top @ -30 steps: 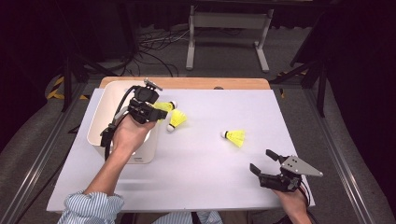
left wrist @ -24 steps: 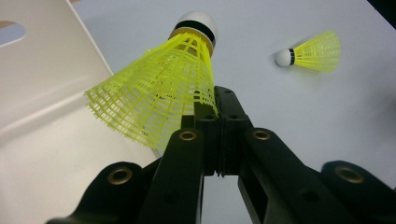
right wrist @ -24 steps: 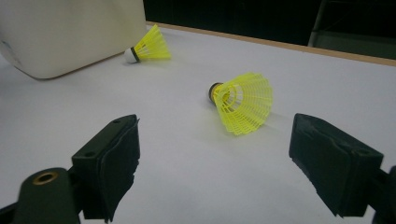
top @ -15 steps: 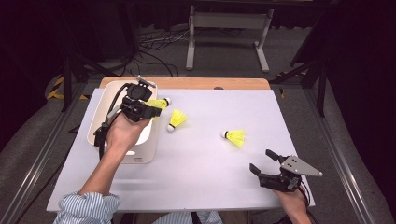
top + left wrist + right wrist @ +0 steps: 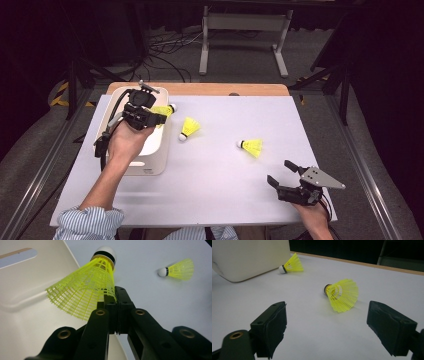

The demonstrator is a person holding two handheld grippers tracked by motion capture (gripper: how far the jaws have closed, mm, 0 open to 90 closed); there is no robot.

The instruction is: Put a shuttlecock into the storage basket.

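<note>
Left gripper view, left gripper pinching yellow shuttlecock skirt (cork end away), over bin.

A yellow mesh shuttlecock is pinched by its skirt edge in the left gripper, white cork tip pointing up and away from the jaws. It hangs over the white bin's rim, skirt flared toward the bin.
</note>
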